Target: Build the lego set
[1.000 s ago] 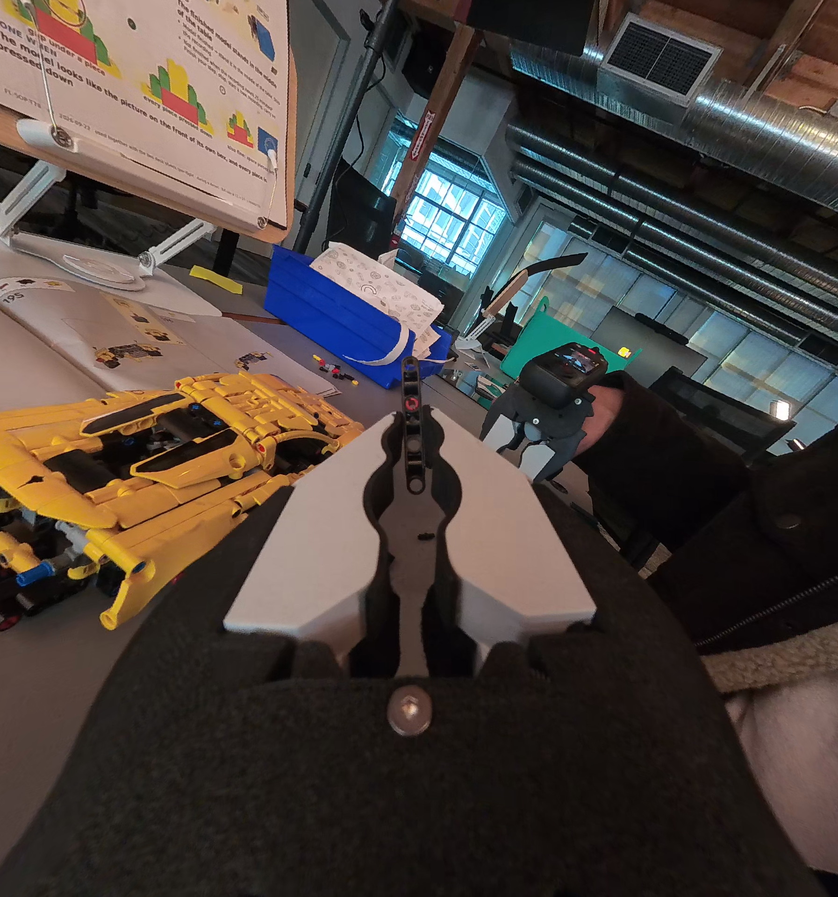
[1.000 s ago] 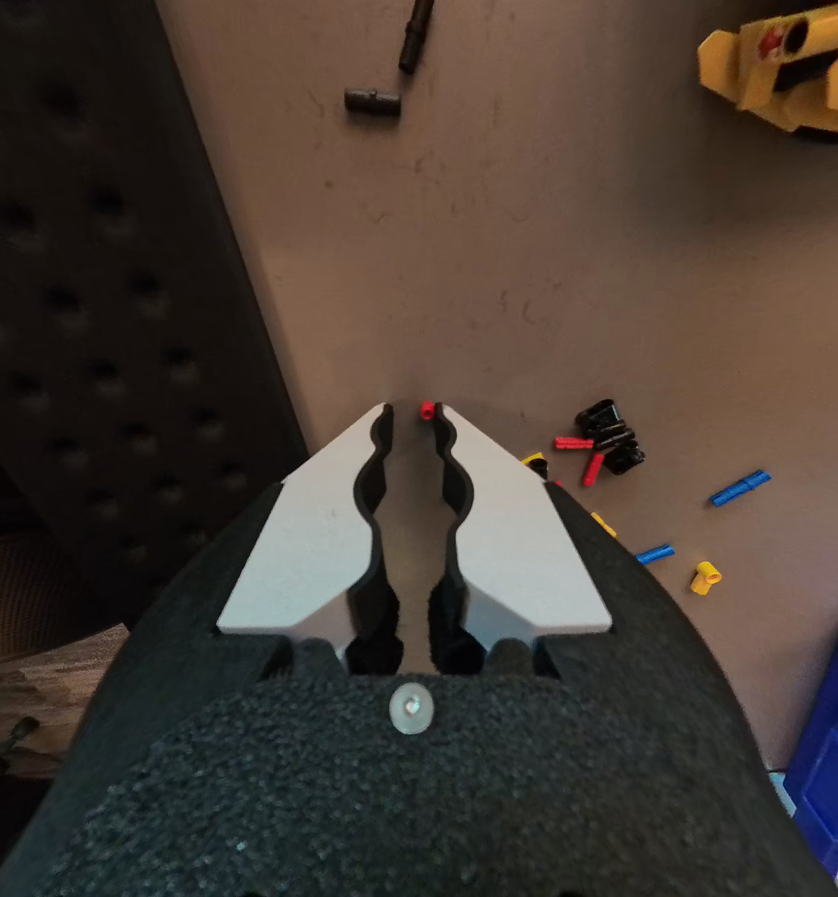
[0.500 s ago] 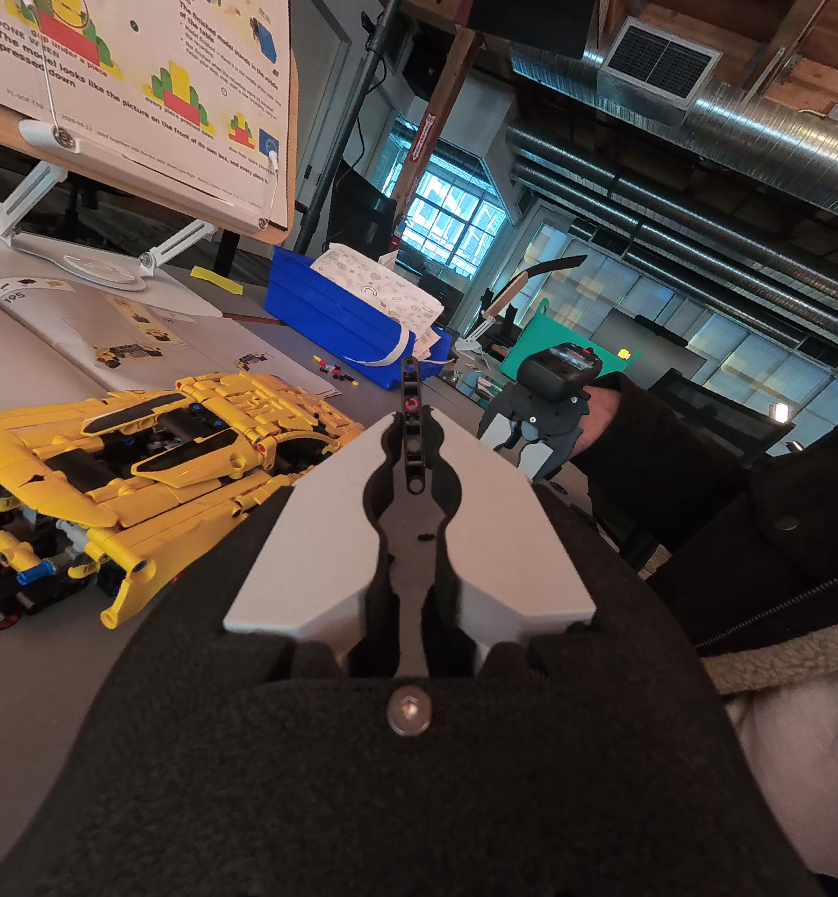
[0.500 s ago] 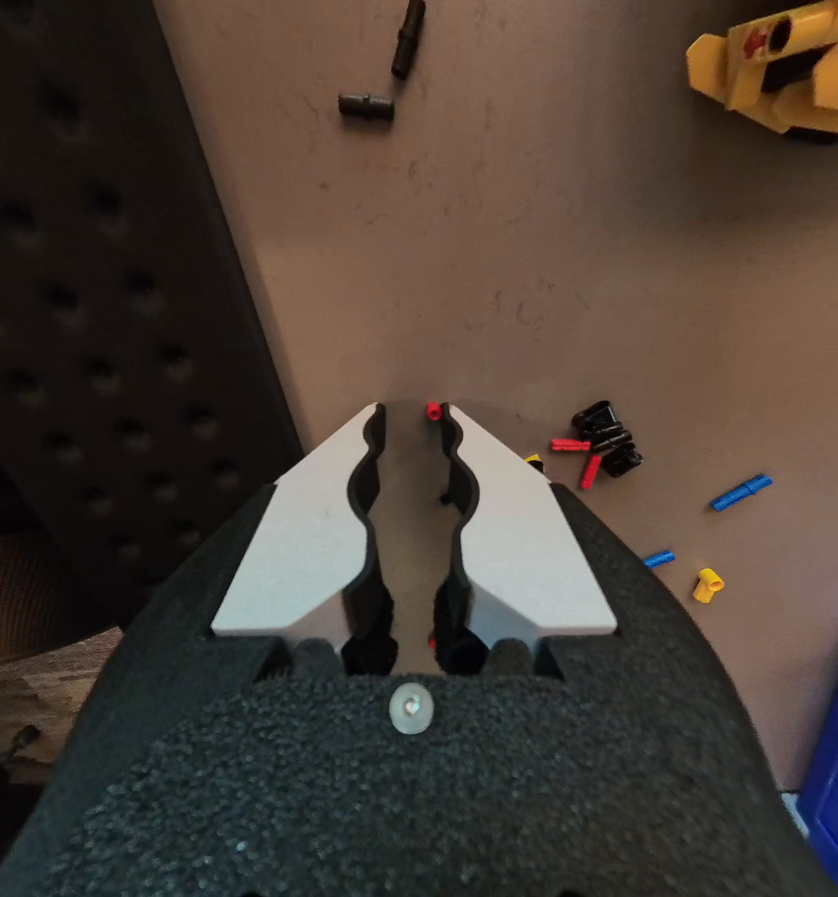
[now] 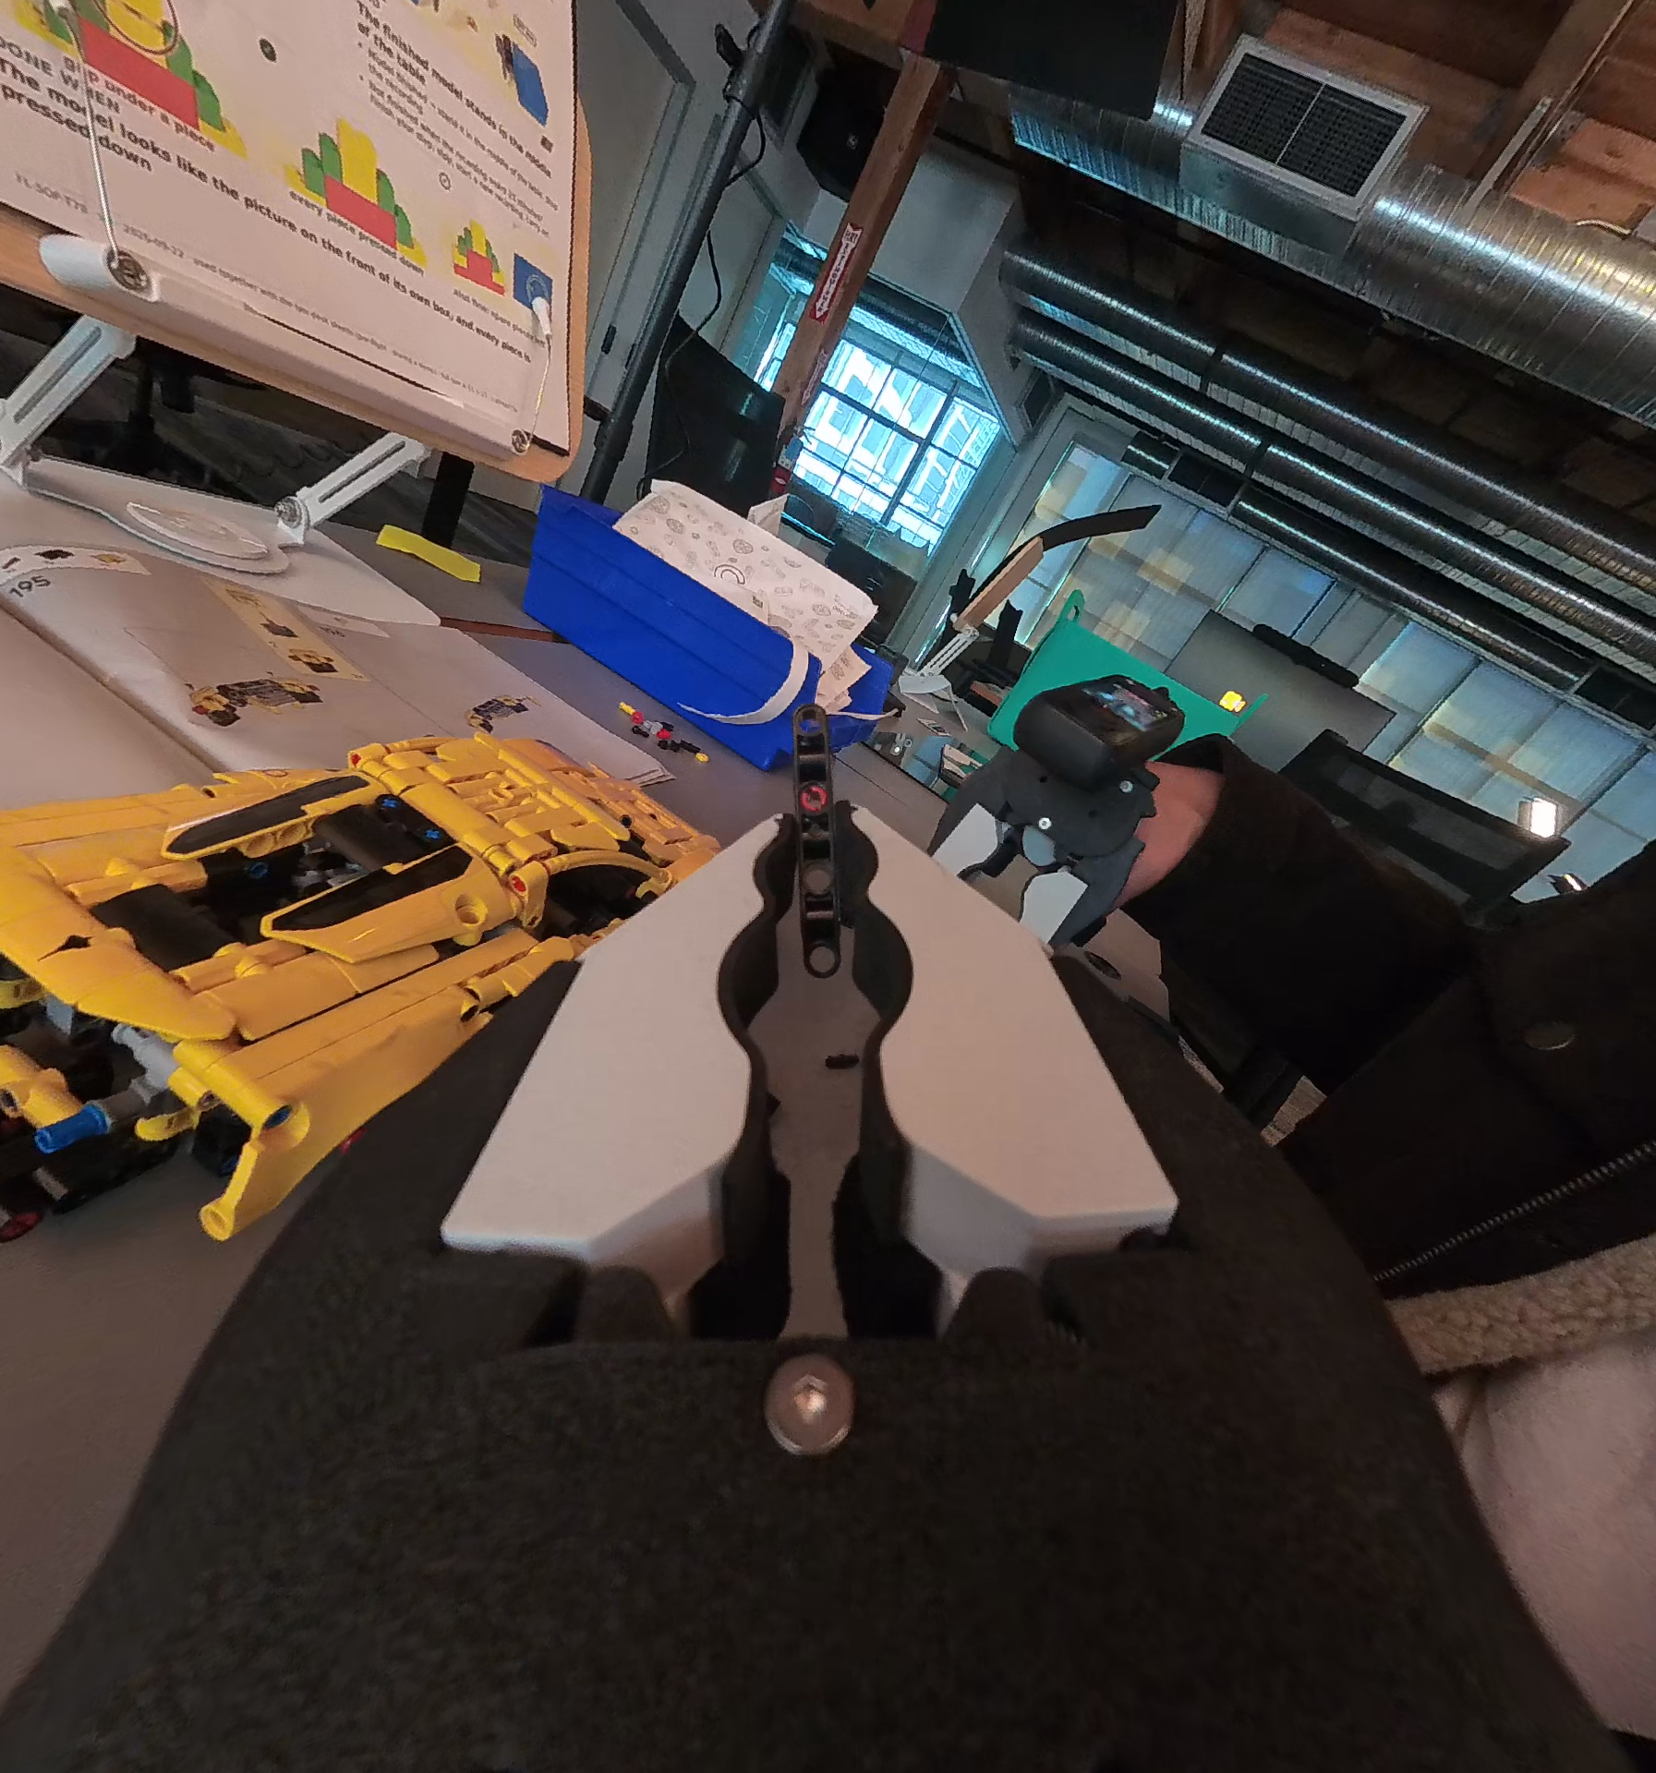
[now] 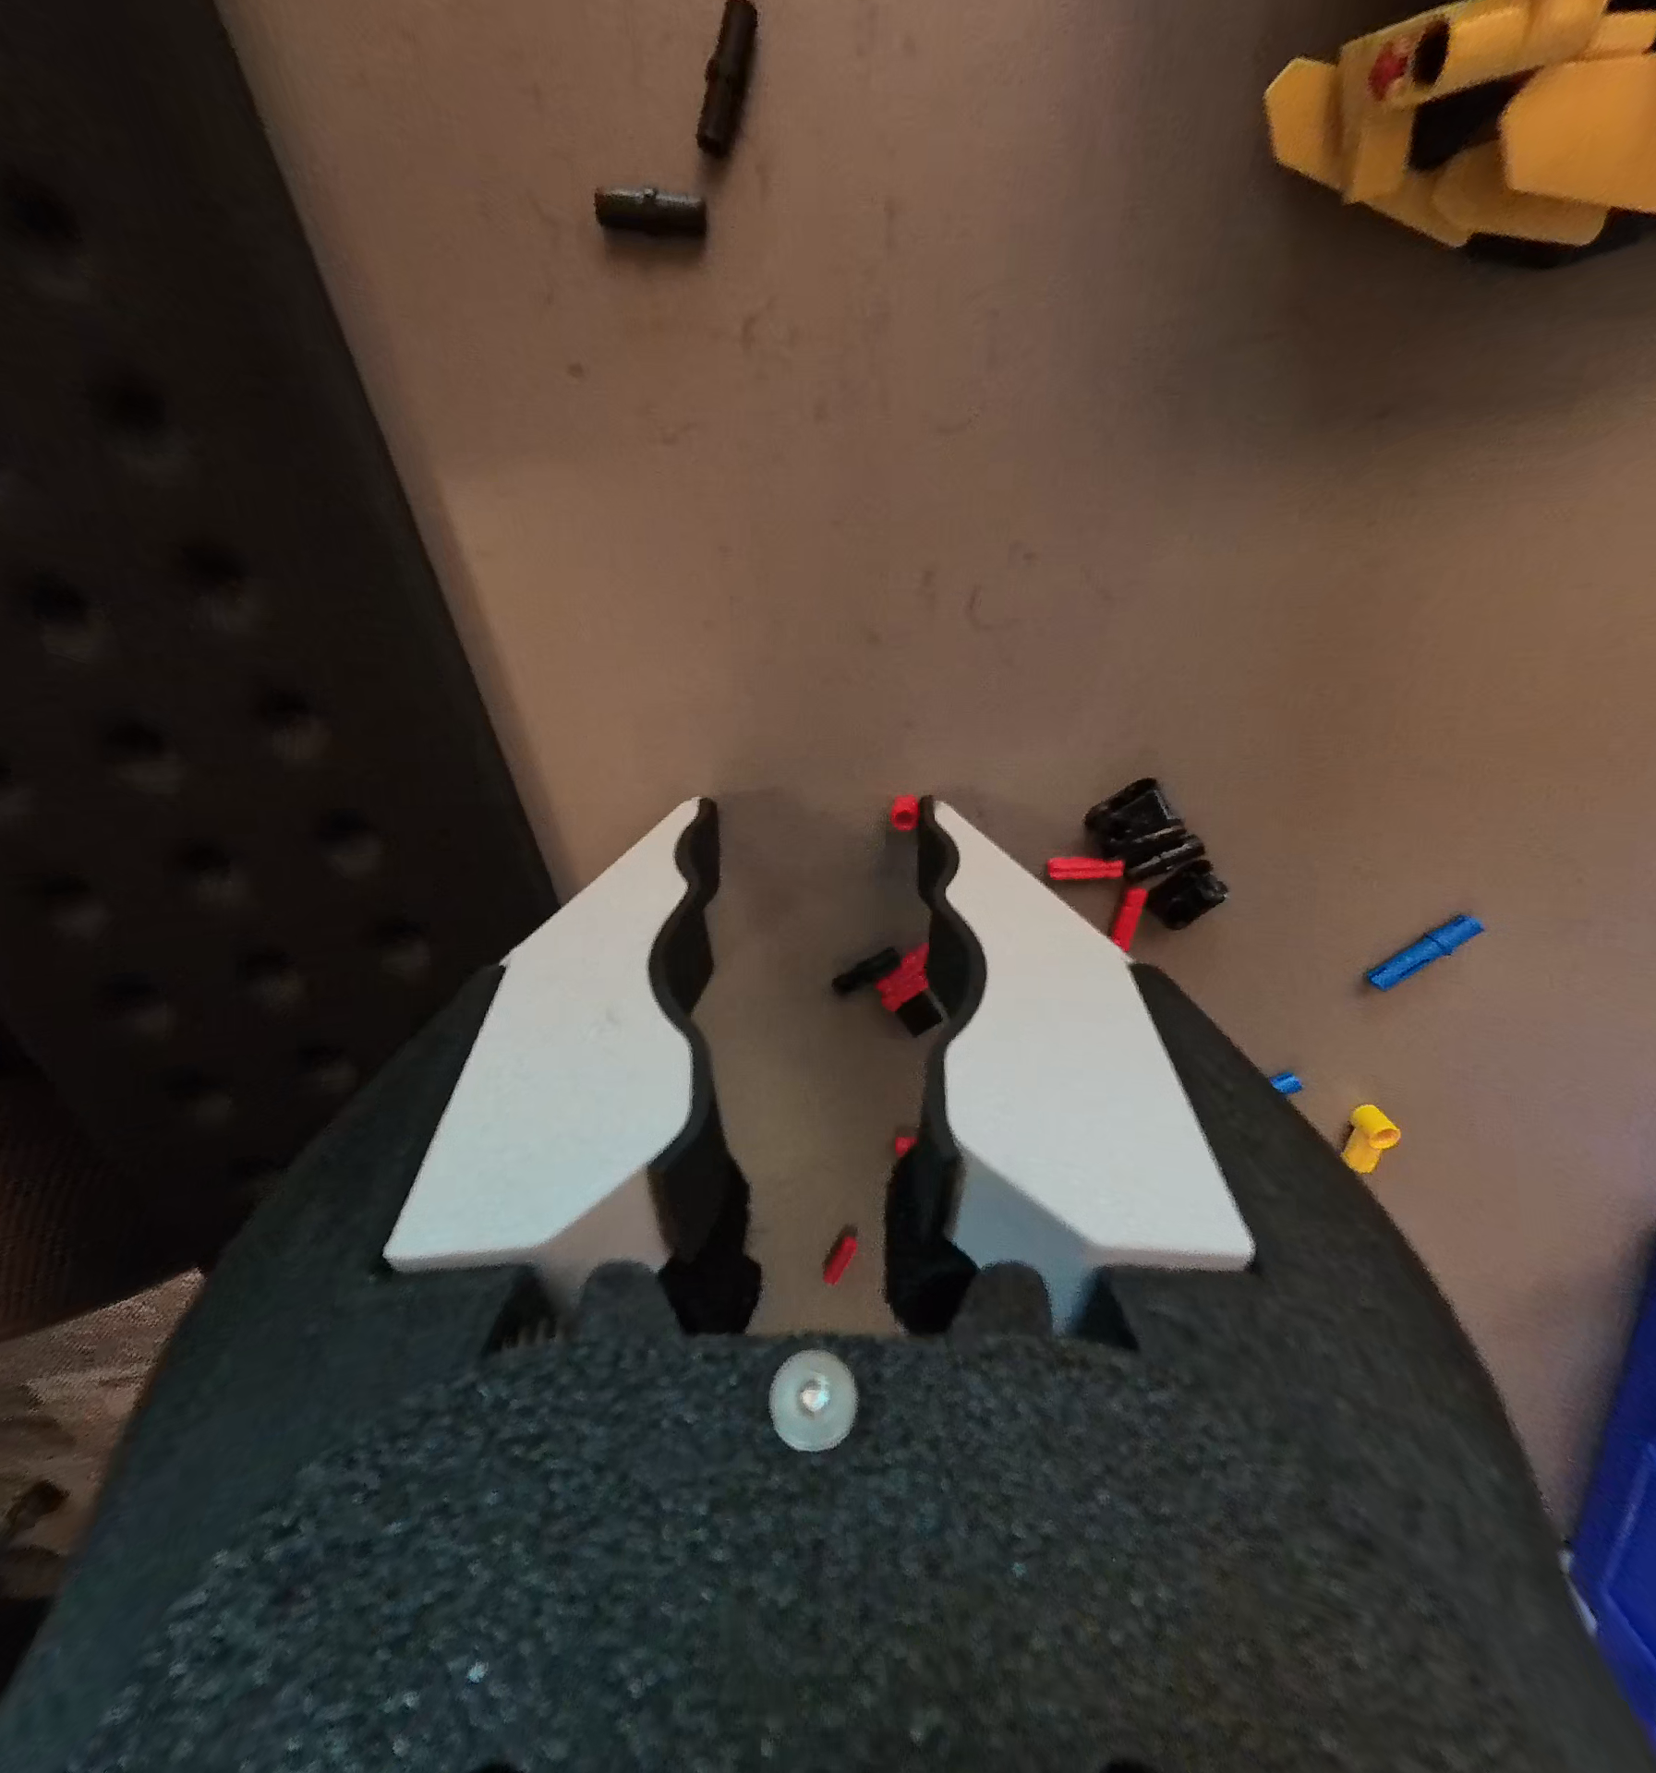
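left gripper (image 5: pixel 812 825) pinches a thin black holed lego beam (image 5: pixel 814 844) upright, beside the yellow lego car (image 5: pixel 306 921) | right gripper (image 6: pixel 814 815) fingers spread above small red pins (image 6: pixel 905 979) on the grey tabletop (image 6: pixel 996 480) near its edge

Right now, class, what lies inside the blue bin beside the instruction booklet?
In the blue bin a crumpled sheet of patterned white paper rises above the rim, with a white strip hanging over the front wall. Whatever lies beneath the paper is covered.
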